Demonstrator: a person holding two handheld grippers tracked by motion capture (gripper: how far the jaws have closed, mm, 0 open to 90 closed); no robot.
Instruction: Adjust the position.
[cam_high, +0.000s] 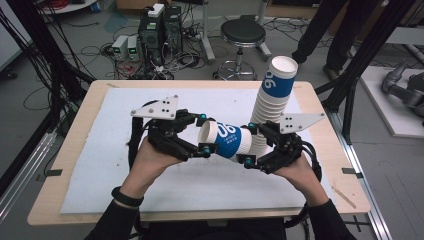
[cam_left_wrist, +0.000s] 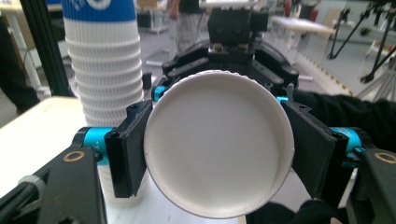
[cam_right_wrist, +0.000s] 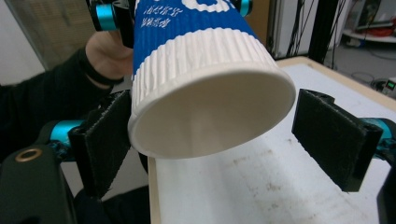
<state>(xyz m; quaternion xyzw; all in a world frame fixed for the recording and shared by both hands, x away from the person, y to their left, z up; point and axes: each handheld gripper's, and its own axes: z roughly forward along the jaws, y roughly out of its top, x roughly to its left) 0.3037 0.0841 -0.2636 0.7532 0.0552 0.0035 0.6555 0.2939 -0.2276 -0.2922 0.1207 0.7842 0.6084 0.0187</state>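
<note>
Cup (cam_high: 227, 141) sits sideways mid-table, pinched in my left gripper (cam_high: 200, 135). Right gripper (cam_high: 252, 145) hangs wide around its base. Leaning stack (cam_high: 272, 97) at 1 o'clock could topple if bumped.

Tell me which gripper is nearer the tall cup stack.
Right. The right gripper sits just beside the base of the cup stack; the left gripper is farther off, gripping the single cup.
</note>
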